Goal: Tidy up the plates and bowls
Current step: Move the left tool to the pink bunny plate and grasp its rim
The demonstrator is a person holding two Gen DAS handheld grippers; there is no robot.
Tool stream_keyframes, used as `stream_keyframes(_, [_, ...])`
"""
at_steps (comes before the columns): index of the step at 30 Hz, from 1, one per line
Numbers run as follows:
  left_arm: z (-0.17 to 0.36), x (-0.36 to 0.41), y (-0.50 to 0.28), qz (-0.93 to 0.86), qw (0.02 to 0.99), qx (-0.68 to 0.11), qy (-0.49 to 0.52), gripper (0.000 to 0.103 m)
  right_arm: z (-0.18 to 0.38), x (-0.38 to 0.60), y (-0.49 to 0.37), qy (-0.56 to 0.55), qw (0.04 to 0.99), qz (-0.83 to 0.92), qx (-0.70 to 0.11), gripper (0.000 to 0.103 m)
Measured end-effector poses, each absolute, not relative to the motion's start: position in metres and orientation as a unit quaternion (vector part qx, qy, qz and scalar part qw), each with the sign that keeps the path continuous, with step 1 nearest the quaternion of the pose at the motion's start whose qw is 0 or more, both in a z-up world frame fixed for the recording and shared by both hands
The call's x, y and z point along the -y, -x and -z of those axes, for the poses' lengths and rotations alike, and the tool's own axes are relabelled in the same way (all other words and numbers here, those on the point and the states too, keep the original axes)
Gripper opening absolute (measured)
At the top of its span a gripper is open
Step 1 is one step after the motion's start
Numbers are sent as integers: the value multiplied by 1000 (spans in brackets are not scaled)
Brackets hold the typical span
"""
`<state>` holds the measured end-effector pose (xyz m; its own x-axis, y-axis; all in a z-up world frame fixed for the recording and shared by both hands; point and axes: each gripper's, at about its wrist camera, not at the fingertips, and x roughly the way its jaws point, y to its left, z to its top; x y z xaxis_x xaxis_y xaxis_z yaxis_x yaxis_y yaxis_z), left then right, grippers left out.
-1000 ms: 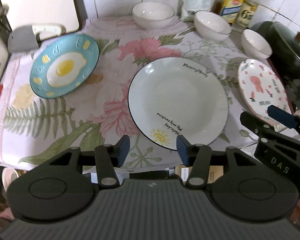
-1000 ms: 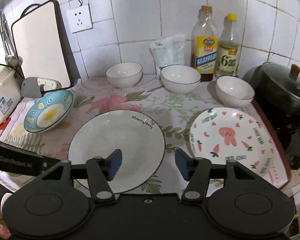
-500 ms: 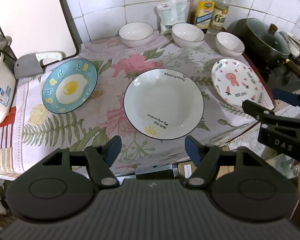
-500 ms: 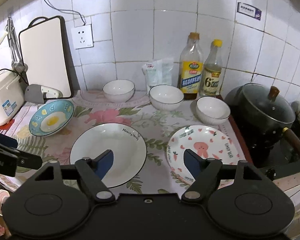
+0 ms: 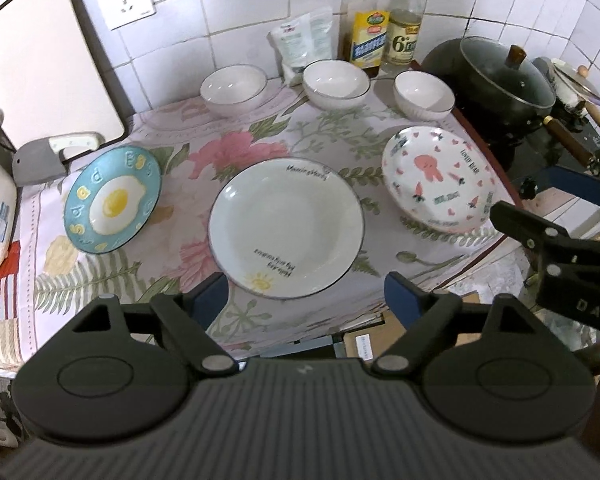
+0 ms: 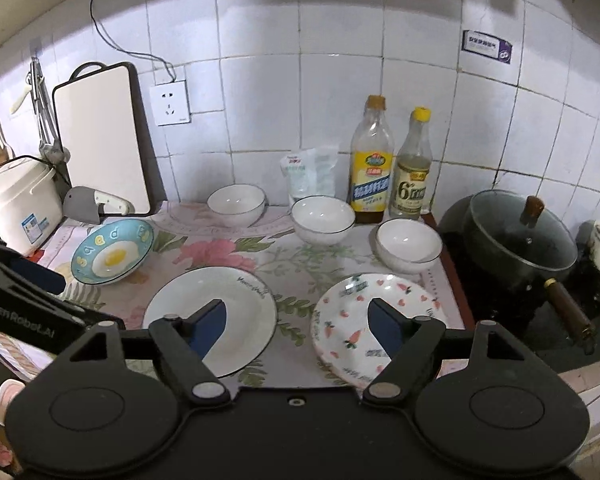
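Note:
Three plates lie on the floral cloth: a blue fried-egg plate (image 5: 112, 202) (image 6: 112, 251) at the left, a large white plate (image 5: 286, 228) (image 6: 236, 308) in the middle, and a pink-patterned plate (image 5: 438, 178) (image 6: 352, 328) at the right. Three white bowls stand behind them: left (image 5: 233, 88) (image 6: 236, 203), middle (image 5: 336, 83) (image 6: 323, 218), right (image 5: 424, 94) (image 6: 409, 245). My left gripper (image 5: 306, 300) is open and empty, held back above the counter's front edge near the white plate. My right gripper (image 6: 298, 322) is open and empty, hovering between the white and pink plates.
A cutting board (image 6: 100, 136), a cleaver (image 6: 96, 205) and a white rice cooker (image 6: 18, 200) stand at the left. Two bottles (image 6: 392, 168) and a bag (image 6: 310, 174) stand by the tiled wall. A lidded black pot (image 6: 516, 240) sits on the stove at the right.
Both grippers have drawn back and up from the counter, so more of the scene shows. Both sets of jaws have opened wider. No dish has moved.

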<state>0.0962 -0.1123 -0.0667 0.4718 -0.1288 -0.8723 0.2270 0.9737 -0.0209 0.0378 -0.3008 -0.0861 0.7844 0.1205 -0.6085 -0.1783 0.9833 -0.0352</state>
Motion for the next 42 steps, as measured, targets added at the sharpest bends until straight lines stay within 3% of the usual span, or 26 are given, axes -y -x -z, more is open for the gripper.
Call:
stream_keyframes(6, [63, 144, -110, 96, 858, -502, -46, 93, 81, 340, -48, 38, 945, -79, -314, 82])
stream_keyframes(18, [87, 196, -144, 78, 862, -500, 7, 94, 105, 400, -87, 65, 952, -107, -281, 82])
stream_keyframes(30, [169, 247, -173, 63, 865, -493, 69, 89, 185, 458, -147, 9, 935, -108, -338, 81])
stream_keyframes(32, [184, 256, -180, 60, 863, -497, 72, 82, 196, 467, -157, -23, 932, -96, -350, 81])
stream_keyframes(36, [206, 277, -198, 43, 876, -480, 32, 82, 215, 480, -170, -55, 928, -101, -355, 81])
stream_keyframes(40, [228, 276, -213, 30, 865, -497, 64, 82, 240, 488, -186, -69, 920, -96, -375, 81])
stream_keyframes(42, [237, 277, -217, 21, 861, -504, 62, 77, 249, 492, -193, -78, 916, -94, -383, 80])
